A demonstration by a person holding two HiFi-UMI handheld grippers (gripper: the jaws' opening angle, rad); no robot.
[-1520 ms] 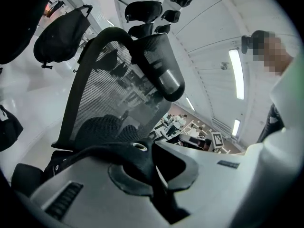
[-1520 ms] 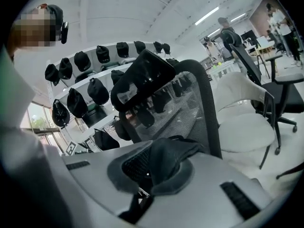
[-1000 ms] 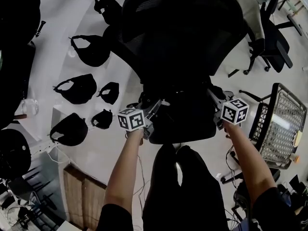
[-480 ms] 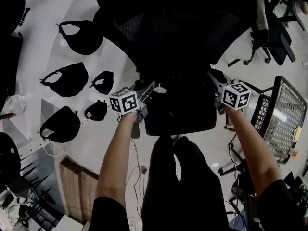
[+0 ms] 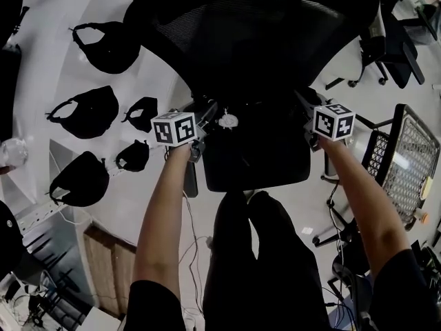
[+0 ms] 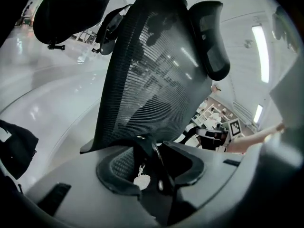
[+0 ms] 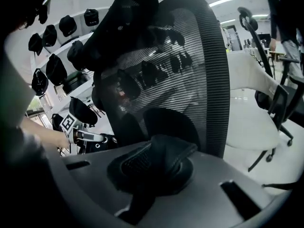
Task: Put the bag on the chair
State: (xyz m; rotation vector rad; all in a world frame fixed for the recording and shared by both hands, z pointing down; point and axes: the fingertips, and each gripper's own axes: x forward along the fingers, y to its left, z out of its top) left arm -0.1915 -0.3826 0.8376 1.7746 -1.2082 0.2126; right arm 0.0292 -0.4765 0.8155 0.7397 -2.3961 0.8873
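On the chair [image 5: 262, 47] seat, in front of its backrest [image 6: 147, 70], we judge the bag [image 5: 255, 154] set down. Our left gripper [image 6: 152, 161] has just been opening its jaws, the bag's strap [image 6: 151, 148] loose between them; our right gripper [image 7: 156, 161] pinches bag fabric. Remaining: release right side, withdraw.

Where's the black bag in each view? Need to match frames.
Head view: centre, bag just below the mesh backrest.
Left gripper view: bottom centre, bag strap between left gripper jaws, which have just been opening.
Right gripper view: bottom centre, bag fabric clamped in right gripper.
Shared landmark: the mesh backrest, behind the bag throughout.
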